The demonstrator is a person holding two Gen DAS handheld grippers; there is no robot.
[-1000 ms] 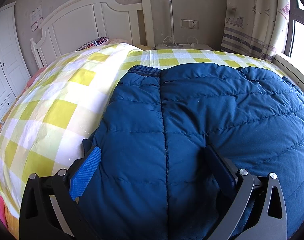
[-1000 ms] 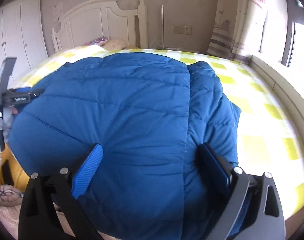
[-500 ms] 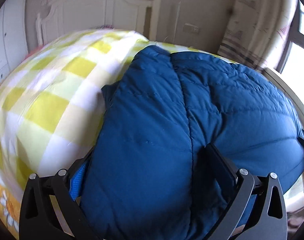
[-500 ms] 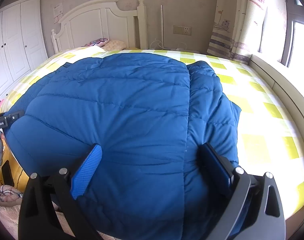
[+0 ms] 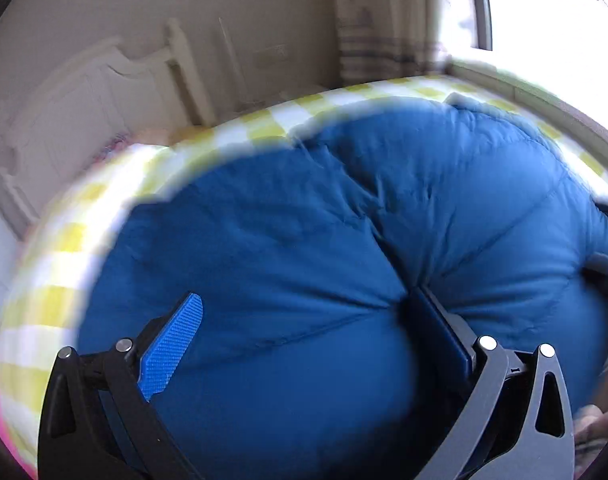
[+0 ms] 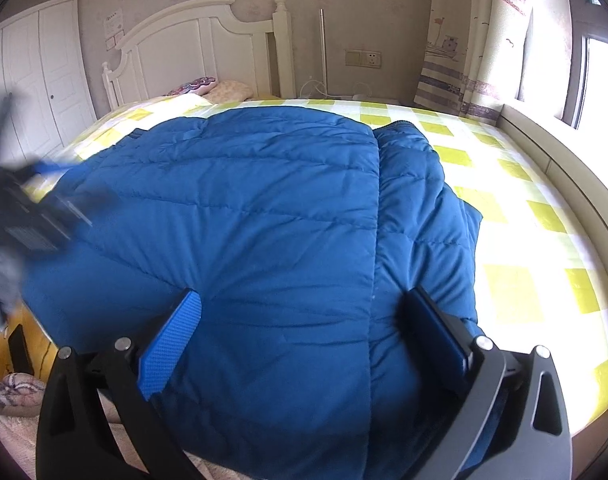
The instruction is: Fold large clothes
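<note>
The blue puffer jacket (image 6: 239,216) lies spread on the bed (image 6: 536,216), its hem bulging over the near edge and its collar end toward the headboard (image 6: 195,40), with one side already folded in along a lengthwise seam.

At the near left edge of the bed, the left claw (image 5: 304,332) has its jaws spread wide, one blue pad (image 5: 171,344) free above the fabric and the other finger pressed into a crease; it grips nothing that I can see. Toward the near right edge, the right claw (image 6: 304,332) also stands wide open over the hem, both fingers resting on or just above the padding.

The likely trouble is the filling: thick, slippery down may spring a fold back open, and a pinch that takes only the top layer would drag the jacket askew or off the near edge.

The left view is blurred but shows the far edge of the jacket against the check sheet (image 5: 287,116). The right view is sharp, showing the folded panel, the wardrobe (image 6: 43,80), and the left claw as a dark smear.
</note>
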